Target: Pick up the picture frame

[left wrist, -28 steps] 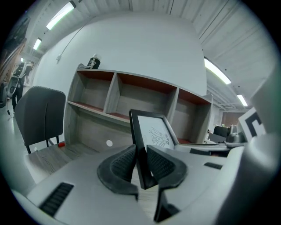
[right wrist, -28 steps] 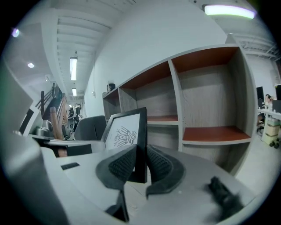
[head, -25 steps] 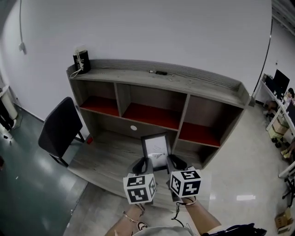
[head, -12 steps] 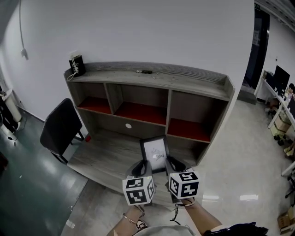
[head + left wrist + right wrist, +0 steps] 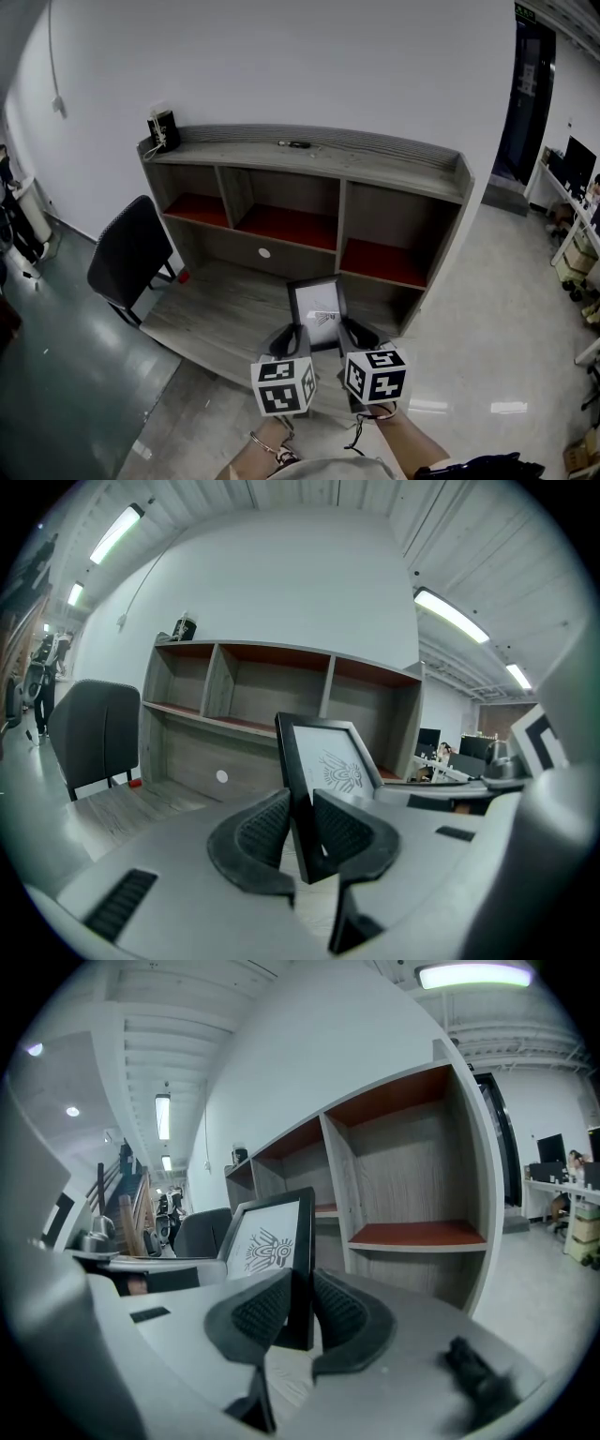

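A black picture frame [image 5: 317, 311] with a white print of a winged figure is held up in front of the grey desk [image 5: 225, 314], between my two grippers. My left gripper [image 5: 292, 337] is shut on the frame's left edge [image 5: 292, 789], with the black side bar pinched between its ribbed pads. My right gripper [image 5: 349, 333] is shut on the frame's right edge [image 5: 302, 1269] in the same way. The frame [image 5: 328, 766] leans back a little, its picture side [image 5: 267, 1241] towards me.
The desk carries a hutch of open red-floored cubbies [image 5: 291, 225] against a white wall. A black box [image 5: 162, 128] and a small dark item [image 5: 295, 144] lie on its top shelf. A black chair [image 5: 131, 255] stands at the left. More desks and monitors [image 5: 577, 169] stand at the far right.
The desk and hutch have shifted left in the head view as the view turned. Both grippers keep their hold on the frame, at the same spot in the picture.
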Demonstrator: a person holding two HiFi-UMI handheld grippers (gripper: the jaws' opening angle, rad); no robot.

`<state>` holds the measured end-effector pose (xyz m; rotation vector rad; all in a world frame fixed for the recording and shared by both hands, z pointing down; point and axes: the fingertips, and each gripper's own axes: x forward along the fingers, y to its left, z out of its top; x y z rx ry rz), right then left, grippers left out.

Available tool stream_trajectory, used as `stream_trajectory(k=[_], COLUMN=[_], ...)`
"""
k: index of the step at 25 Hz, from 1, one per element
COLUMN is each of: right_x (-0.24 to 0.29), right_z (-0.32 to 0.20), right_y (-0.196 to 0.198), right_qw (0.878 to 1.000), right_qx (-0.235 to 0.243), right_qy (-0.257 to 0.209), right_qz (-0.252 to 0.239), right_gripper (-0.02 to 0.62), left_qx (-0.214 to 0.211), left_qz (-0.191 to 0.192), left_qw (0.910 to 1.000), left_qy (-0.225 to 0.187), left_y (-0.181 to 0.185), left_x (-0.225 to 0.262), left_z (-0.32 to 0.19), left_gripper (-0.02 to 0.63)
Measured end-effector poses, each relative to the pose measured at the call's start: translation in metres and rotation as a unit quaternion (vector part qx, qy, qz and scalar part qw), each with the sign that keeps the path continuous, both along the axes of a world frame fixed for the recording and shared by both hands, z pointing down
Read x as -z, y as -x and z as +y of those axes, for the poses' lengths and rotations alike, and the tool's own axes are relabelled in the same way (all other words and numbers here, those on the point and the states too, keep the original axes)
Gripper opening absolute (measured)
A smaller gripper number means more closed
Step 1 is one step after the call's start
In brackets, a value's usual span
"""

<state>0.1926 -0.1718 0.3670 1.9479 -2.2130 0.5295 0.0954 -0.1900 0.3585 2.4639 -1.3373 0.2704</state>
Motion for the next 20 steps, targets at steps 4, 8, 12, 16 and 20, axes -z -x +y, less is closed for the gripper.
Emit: stream_trajectory(k=[4,8,12,16,20], right_x=[0.001,0.003,0.001,0.000,-0.001], right_z=[-0.002,-0.004,-0.006,-0.008,-0.011], right_y=[-0.001,-0.001,-0.001,0.001,0.004], right_qw=[1.000,1.000,1.000,1.000,1.000], right_qx=[0.001,0.001,0.001,0.001,0.001], right_qy=[-0.002,-0.003,-0.002,-0.001,0.001], right_qz=[0.000,0.000,0.000,0.002,0.002], right_gripper=[0.084,0.084,0.084,0.084,0.084], left_qx=[0.000,0.000,-0.001,-0.002,-0.002], left_qz=[-0.002,-0.004,-0.004,-0.003,-0.004], left_qw=[1.0000,1.0000,1.0000,1.0000,1.0000], left_qy=[-0.003,-0.003,-0.003,-0.001,-0.001], left_y=[-0.001,-0.001,-0.001,0.001,0.004], left_x=[0.002,0.004,0.003,0.001,0.001], left_z=[-0.002,-0.004,-0.006,-0.008,-0.010], left_gripper=[0.084,0.086,0.084,0.084,0.085])
